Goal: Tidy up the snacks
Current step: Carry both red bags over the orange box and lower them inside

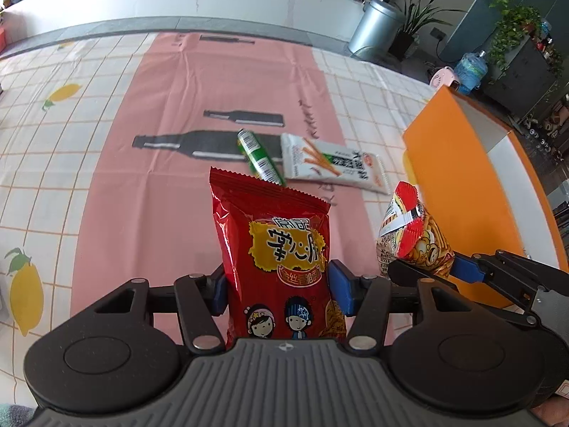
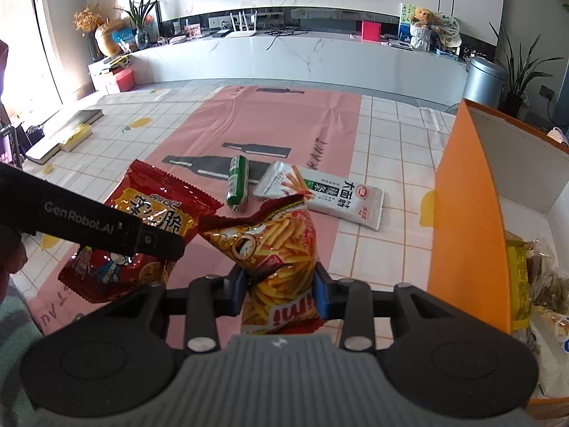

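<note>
Clamped in the left gripper (image 1: 279, 290): a glossy red snack bag (image 1: 274, 249) with yellow lettering and cartoon children. Pinched by the right gripper (image 2: 279, 291): a crinkled fries packet (image 2: 281, 249), raised above the pink mat (image 2: 284, 131) beside the orange box (image 2: 466, 235).

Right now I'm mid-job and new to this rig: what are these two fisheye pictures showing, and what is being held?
There is no robot arm: a person carries a two-finger gripper in each hand, each with a camera looking along its fingers.

The left camera's picture shows the left gripper shut on a red bag. The right gripper shows at its right side.

The right camera's picture shows the right gripper shut on a fries bag, with the left gripper's arm crossing at the left.

On the tablecloth lie a green roll and a white packet. The orange box to the right already holds some snacks.
</note>
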A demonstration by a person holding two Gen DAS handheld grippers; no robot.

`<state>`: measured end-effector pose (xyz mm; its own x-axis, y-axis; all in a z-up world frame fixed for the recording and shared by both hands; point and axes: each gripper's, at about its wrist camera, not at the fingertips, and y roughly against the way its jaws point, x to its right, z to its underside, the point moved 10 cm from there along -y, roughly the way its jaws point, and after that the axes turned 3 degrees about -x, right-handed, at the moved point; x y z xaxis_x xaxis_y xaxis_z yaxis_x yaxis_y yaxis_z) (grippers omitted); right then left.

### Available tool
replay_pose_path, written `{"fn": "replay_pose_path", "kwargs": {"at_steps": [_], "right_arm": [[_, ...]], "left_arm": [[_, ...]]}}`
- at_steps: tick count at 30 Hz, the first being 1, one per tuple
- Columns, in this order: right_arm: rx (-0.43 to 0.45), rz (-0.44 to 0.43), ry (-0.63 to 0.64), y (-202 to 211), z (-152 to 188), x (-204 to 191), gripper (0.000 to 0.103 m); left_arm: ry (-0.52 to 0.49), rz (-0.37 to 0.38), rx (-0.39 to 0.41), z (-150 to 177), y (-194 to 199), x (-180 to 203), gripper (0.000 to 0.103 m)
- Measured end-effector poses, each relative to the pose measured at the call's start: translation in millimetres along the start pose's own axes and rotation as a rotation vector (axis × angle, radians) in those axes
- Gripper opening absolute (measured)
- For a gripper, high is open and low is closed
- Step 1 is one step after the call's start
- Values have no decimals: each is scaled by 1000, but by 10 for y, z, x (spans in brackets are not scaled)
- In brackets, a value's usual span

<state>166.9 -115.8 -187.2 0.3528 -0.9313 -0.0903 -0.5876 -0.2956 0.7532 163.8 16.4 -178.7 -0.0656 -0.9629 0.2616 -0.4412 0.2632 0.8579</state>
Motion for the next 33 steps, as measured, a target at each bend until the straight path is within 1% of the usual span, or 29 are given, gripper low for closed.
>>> {"fn": "replay_pose_path", "kwargs": {"at_steps": [5, 10, 15, 18, 21, 25, 28, 33], "right_arm": [[64, -7, -49, 365, -144, 150, 35], [116, 18, -94, 774, -255, 488, 35], [121, 56, -138, 1113, -307, 1018, 35], [91, 85, -157, 1226, -302, 1384, 35], [66, 114, -164, 1256, -304, 1707, 35], [15, 119, -187, 1180, -287, 2104, 35], [-20, 109, -205, 1067, -289, 2365, 35], [-74, 82, -194, 766, -385, 2615, 35]], "left_arm": [[-47, 30, 48, -131, 189, 312, 63], [-121, 86, 87, -280, 341, 766, 63], [-242, 141, 114, -446, 390, 1357, 63], [-311, 179, 112, -547, 335, 1726, 63], [-391, 191, 113, -628, 231, 2075, 63], [-468, 209, 76, -715, 9, 2430, 63], [-527, 188, 56, -789, -195, 2606, 63], [-610, 153, 4, -905, -532, 2759, 63]]}}
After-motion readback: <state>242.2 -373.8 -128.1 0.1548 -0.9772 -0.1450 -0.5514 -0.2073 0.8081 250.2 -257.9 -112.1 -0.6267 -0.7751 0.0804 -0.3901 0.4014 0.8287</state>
